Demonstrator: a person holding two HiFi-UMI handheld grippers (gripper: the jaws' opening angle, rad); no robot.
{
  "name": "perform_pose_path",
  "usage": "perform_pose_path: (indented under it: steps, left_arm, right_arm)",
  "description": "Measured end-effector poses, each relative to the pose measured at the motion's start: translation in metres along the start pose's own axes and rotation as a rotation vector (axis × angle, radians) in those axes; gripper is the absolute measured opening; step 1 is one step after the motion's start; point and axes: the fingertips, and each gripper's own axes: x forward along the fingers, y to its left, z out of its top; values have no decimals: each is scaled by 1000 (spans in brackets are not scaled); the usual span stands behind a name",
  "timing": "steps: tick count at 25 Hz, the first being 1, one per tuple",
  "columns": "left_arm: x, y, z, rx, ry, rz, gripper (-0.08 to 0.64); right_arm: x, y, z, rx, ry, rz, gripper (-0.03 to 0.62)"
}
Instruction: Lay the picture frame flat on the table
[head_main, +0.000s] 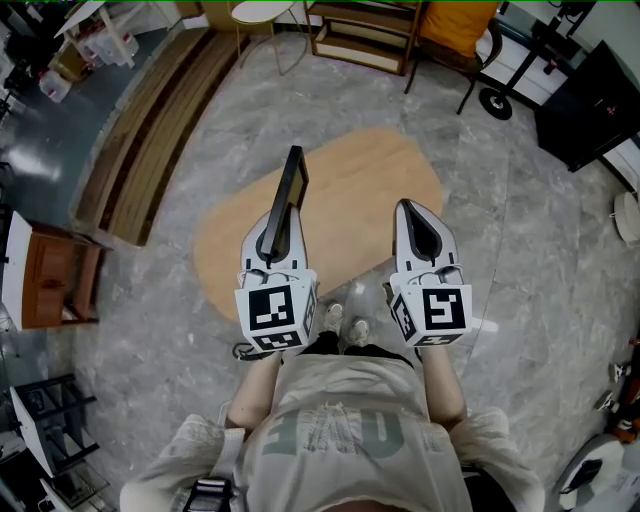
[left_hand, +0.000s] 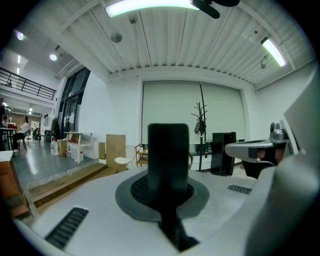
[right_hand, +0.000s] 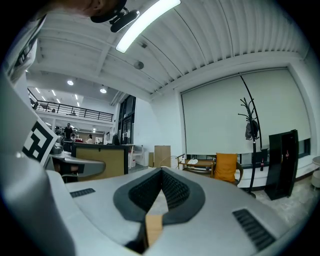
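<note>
Left claw (head_main: 285, 213) pinching black picture frame (head_main: 296, 170) above wooden table (head_main: 365, 185), right claw (head_main: 407, 206) pressed together, empty

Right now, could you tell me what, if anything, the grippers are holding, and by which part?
The left gripper is shut on the black picture frame at its near end. The right gripper is shut and holds nothing.

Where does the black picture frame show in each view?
Head view: black rectangular picture frame upper centre, in the left claw.
Left gripper view: centre, clamped.
Right gripper view: not in it.
Shared landmark: tall black cabinet.
</note>
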Motion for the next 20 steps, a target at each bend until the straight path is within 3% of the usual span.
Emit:
perform_pose_path:
  steps: [9,20]
  left_arm:
    - [47,19,-59,1,61,6,18]
    - [92,34,-195,-25,169,55,18]
  right_arm:
    - [46,-5,-47,-11,19,13,7]
    - [92,-17,-190,25,113,6,6]
